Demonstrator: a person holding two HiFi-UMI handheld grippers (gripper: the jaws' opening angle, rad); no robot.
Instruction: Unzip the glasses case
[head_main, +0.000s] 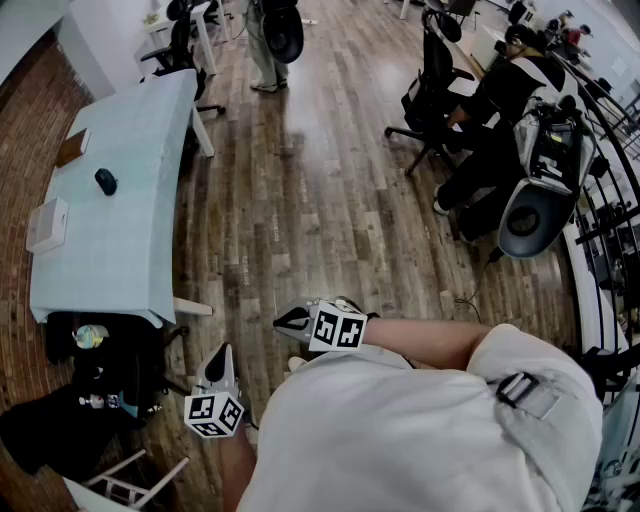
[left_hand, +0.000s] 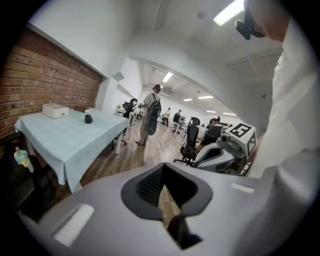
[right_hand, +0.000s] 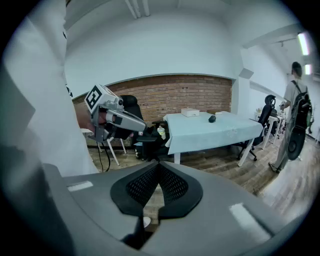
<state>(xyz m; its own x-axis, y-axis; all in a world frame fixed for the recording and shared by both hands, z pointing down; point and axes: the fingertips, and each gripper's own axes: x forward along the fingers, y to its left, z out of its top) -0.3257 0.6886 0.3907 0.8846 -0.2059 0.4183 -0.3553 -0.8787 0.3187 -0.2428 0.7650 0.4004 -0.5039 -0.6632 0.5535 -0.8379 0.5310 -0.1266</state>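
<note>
Claws sit close to the body, left claw (head_main: 223, 355) and right claw (head_main: 283, 320) both pressed together, empty. Well away on the pale-blue-clothed desk (head_main: 130, 240) lies a small dark oval case (head_main: 105, 181), probably light, rigid and slick: pin its shell, pinch the zip pull.

Table (head_main: 130, 250), pale blue cloth, stands well ahead and left of the left gripper (head_main: 220, 360). On it: white box (head_main: 47, 224) (nearest), dark oval case (head_main: 105, 181), brown item (head_main: 72, 147) farthest.

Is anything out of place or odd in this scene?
Nothing is spilled or damaged. One oddity: the left gripper and the right gripper are shut and empty over the floor, away from the table where a small dark object, perhaps the glasses case, lies.
</note>
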